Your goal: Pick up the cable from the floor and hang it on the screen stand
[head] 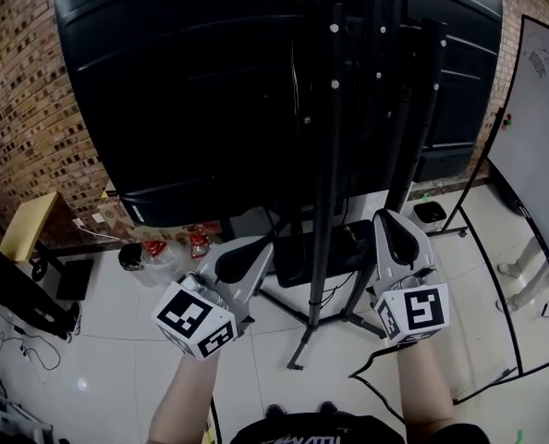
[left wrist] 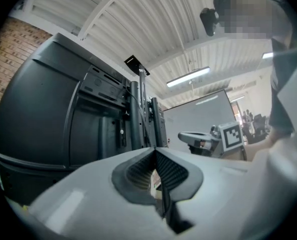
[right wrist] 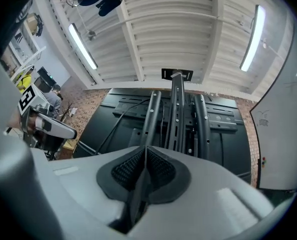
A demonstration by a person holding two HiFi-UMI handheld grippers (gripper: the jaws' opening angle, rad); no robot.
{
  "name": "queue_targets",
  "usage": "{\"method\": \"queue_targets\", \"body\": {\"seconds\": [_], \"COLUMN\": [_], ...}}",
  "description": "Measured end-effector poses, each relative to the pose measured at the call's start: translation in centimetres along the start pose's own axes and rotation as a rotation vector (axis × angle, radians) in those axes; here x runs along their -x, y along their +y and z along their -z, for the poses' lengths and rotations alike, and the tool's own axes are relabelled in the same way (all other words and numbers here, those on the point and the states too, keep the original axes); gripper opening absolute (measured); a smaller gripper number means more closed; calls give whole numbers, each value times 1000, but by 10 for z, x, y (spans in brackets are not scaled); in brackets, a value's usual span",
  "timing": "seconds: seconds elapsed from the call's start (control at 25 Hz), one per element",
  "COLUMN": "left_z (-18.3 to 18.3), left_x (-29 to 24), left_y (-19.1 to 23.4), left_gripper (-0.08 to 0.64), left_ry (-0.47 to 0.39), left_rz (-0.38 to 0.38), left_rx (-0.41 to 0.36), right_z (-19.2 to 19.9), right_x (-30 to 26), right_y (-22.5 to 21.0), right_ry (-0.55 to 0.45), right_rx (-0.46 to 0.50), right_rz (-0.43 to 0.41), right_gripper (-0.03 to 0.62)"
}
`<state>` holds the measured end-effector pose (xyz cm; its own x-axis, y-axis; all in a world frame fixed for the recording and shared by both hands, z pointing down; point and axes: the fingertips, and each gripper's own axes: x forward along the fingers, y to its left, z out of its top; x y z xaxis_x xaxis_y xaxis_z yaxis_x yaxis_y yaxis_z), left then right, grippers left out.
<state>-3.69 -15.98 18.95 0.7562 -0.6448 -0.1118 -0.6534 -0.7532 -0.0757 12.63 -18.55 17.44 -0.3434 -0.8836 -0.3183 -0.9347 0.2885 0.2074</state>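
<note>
The big black screen (head: 210, 91) shows its back, mounted on a black stand (head: 330, 155) whose legs spread over the white floor. I hold both grippers up in front of the stand. My left gripper (head: 230, 265) is left of the post, its jaws closed at the tips (left wrist: 155, 150) with a thin black cable (left wrist: 164, 199) in the slit. My right gripper (head: 396, 234) is right of the post, its jaws closed (right wrist: 146, 149) on a dark strip of the cable (right wrist: 137, 186). A loop of cable (head: 372, 363) hangs below my right hand.
A whiteboard (head: 542, 155) on a black frame stands at the right, with a person's shoes (head: 513, 269) beside it. A wooden box (head: 30, 225), red and clear items (head: 173, 246) and loose wires (head: 25, 340) lie at the left. A small black box (head: 430, 213) sits behind the stand.
</note>
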Motion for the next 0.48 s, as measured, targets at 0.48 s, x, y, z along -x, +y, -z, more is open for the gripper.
{"method": "queue_targets", "body": {"seconds": [0.48], "left_z": [33], "left_x": [17], "left_y": [-40], "left_gripper": [2], "left_ry": [-13], "left_rz": [-27], "left_rx": [58], "right_z": [33], "right_x": [57], "right_y": [41], "right_ry": [14], "right_rx": [-58], "right_rz": [-74], "right_gripper": [8]}}
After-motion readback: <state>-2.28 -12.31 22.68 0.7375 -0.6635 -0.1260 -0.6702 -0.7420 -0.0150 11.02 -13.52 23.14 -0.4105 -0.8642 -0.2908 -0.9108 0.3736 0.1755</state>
